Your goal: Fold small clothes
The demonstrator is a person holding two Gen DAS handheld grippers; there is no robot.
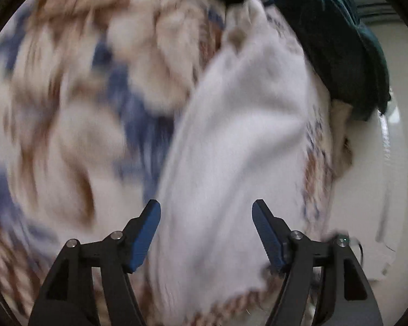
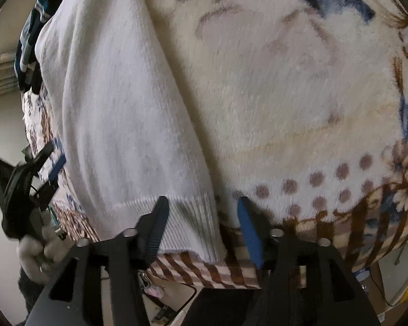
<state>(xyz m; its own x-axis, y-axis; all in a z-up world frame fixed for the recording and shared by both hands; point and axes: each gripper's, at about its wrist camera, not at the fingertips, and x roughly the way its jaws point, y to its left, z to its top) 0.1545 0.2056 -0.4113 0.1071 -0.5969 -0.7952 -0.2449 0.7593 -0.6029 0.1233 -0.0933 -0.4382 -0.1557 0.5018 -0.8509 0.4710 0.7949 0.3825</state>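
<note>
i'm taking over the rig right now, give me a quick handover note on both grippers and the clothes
Left gripper: open, nothing pinched, over the white knitted sweater.
Right gripper: open, straddling the sweater's ribbed hem, not clamped on it.
Things: the sweater lies as a long strip on the fluffy cream blanket with blue and brown pattern; dark teal and black clothes are piled at its far end.
Done: the sweater looks folded lengthwise into a narrow strip, and both grippers are free of it.
Left: probably fold the strip across, then do the dark pile.
</note>
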